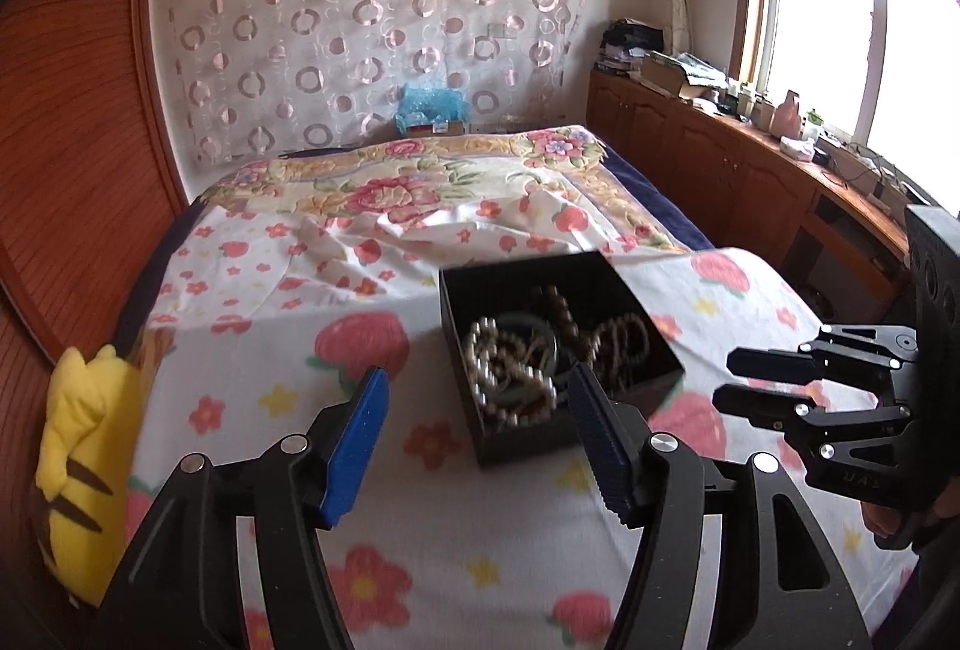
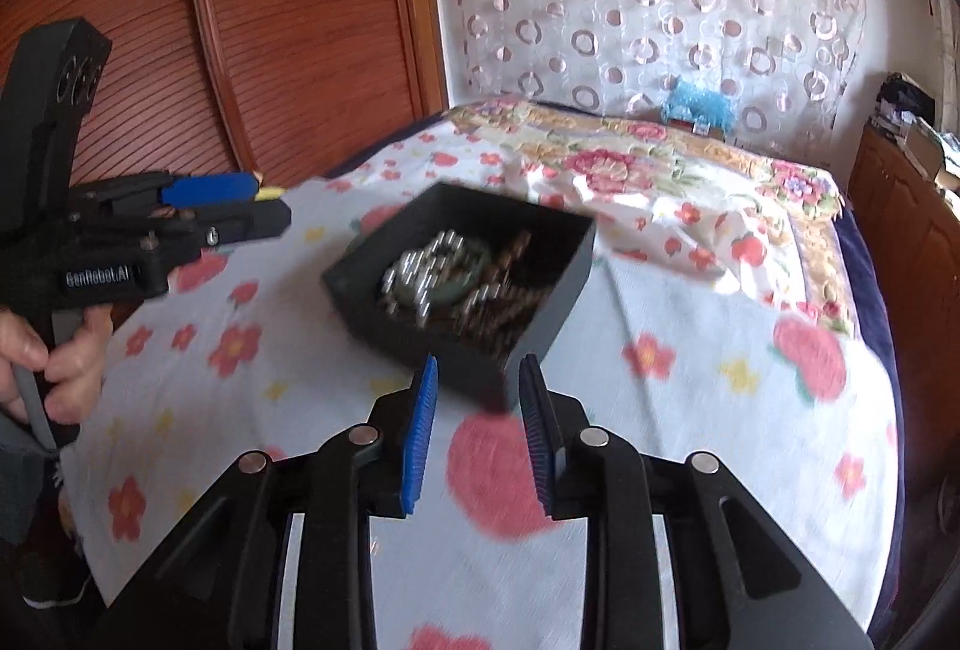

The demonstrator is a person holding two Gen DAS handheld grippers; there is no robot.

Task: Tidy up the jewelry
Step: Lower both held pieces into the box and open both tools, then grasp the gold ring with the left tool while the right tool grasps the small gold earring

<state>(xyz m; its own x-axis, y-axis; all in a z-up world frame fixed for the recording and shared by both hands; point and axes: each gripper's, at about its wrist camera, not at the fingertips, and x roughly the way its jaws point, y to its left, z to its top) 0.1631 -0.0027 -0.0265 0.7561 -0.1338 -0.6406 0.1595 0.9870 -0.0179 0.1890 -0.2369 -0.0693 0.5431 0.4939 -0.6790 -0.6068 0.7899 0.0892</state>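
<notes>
Black open box point(image 1: 561, 350) sits on the bed point(image 1: 336, 410), on the flowered sheet near the bed's front edge, lid off, turned corner-on to both cameras. Inside is a tangled heap: silver-white bead strand point(image 1: 504, 380) toward the near-left side, a pale green bangle point(image 1: 531, 344) half buried in it, and brown wooden bead strands point(image 1: 618, 344) filling the right and back part. In the right wrist view the contents are motion-blurred; silver beads point(image 2: 420, 266), green ring point(image 2: 462, 278) and brown beads point(image 2: 504, 302) are still separable. Nothing hangs over the box walls. Left gripper point(image 1: 477, 398): jaws spread wide, nothing between them, tips just short of the box's near-left side, not touching. Right gripper point(image 2: 477, 386): jaws parted, narrower gap, empty, lined up on the box's near corner point(image 2: 501, 380); contact can't be judged, blur. Each gripper shows in the other's view, flanking the box: right one point(image 1: 738, 380) at the bed's right side, left one point(image 2: 270, 206) at the left, with a hand point(image 2: 60, 368) on its grip. A yellow plush toy point(image 1: 84, 470) lies at the bed's left edge. A floral quilt point(image 1: 420, 182) covers the far half of the bed, and a blue item point(image 1: 429, 107) sits at the far end against the curtain point(image 1: 372, 20).
</notes>
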